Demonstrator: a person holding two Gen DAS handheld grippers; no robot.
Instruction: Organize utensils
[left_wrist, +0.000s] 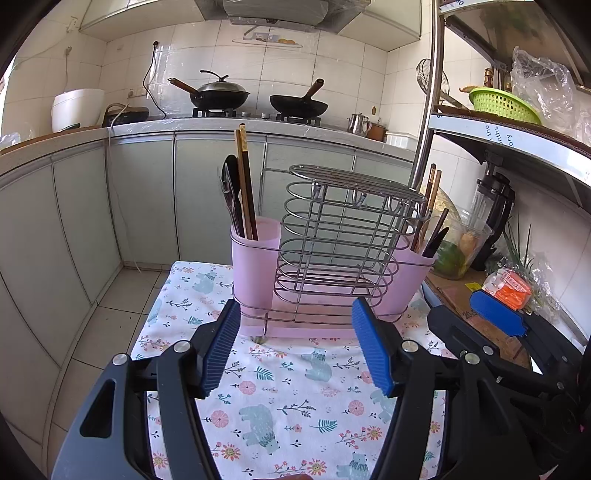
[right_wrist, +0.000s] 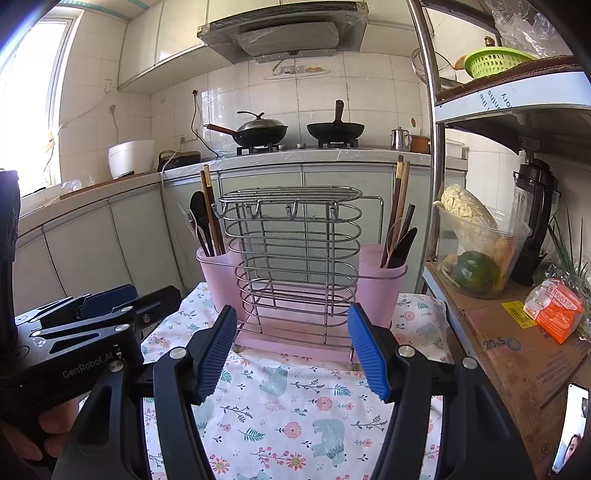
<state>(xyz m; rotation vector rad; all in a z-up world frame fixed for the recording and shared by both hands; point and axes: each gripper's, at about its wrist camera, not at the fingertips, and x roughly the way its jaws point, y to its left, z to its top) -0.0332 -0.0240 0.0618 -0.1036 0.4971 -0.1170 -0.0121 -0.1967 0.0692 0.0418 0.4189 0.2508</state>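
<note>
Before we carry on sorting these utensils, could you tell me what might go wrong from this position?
The utensil rack stands on a loose floral cloth; pulling a utensil could drag or tip it. The tall chopsticks in the left pink cup stand tight against a dark spoon, so grabbing one may lift the neighbours. Both open grippers, left and right, sit close together and could collide.
</note>
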